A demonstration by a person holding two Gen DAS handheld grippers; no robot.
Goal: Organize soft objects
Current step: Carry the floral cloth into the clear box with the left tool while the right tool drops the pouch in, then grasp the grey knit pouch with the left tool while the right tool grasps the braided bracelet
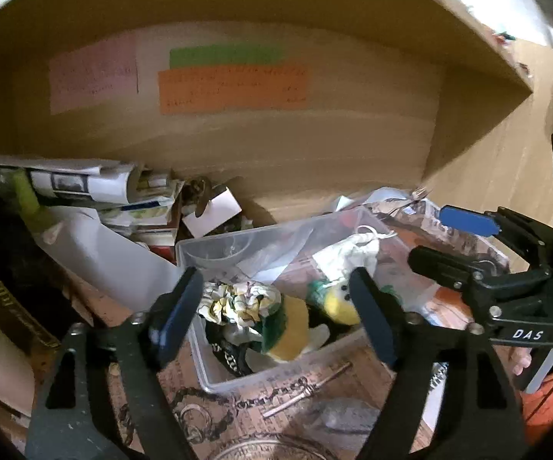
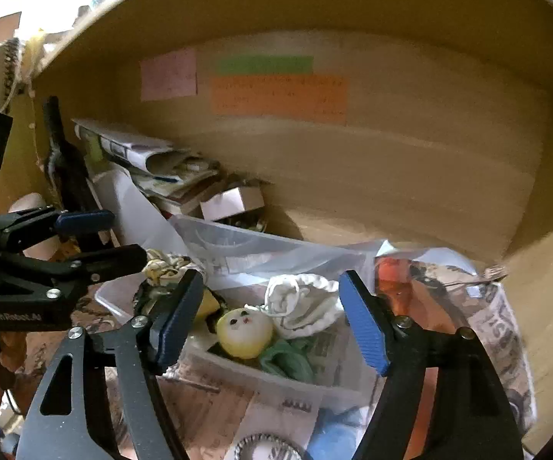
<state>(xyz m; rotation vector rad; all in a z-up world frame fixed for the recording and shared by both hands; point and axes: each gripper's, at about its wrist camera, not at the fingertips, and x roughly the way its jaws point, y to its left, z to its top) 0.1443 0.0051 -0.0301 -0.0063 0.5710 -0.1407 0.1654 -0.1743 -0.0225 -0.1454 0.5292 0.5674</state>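
Observation:
A clear plastic bin (image 1: pixel 230 377) (image 2: pixel 238 364) sits on a patterned desk under a wooden shelf. Inside lie a yellow-and-green plush toy (image 1: pixel 295 322) with a yellow face (image 2: pixel 244 331), a patterned cloth bundle (image 1: pixel 238 301) (image 2: pixel 163 266) and a white drawstring pouch (image 1: pixel 347 251) (image 2: pixel 303 303). My left gripper (image 1: pixel 276 316) is open and empty above the bin's near side. My right gripper (image 2: pixel 272 322) is open and empty over the plush and pouch. The right gripper also shows at right in the left wrist view (image 1: pixel 464 245); the left gripper shows at left in the right wrist view (image 2: pixel 100 241).
A stack of papers and booklets (image 1: pixel 84 188) (image 2: pixel 153 165) lies at the back left beside a small white box (image 1: pixel 211 211) (image 2: pixel 234 201). Sticky notes (image 1: pixel 234 88) hang on the back panel. A metal chain and pin (image 1: pixel 276 395) lie before the bin. Crumpled printed plastic (image 2: pixel 499 326) lies right.

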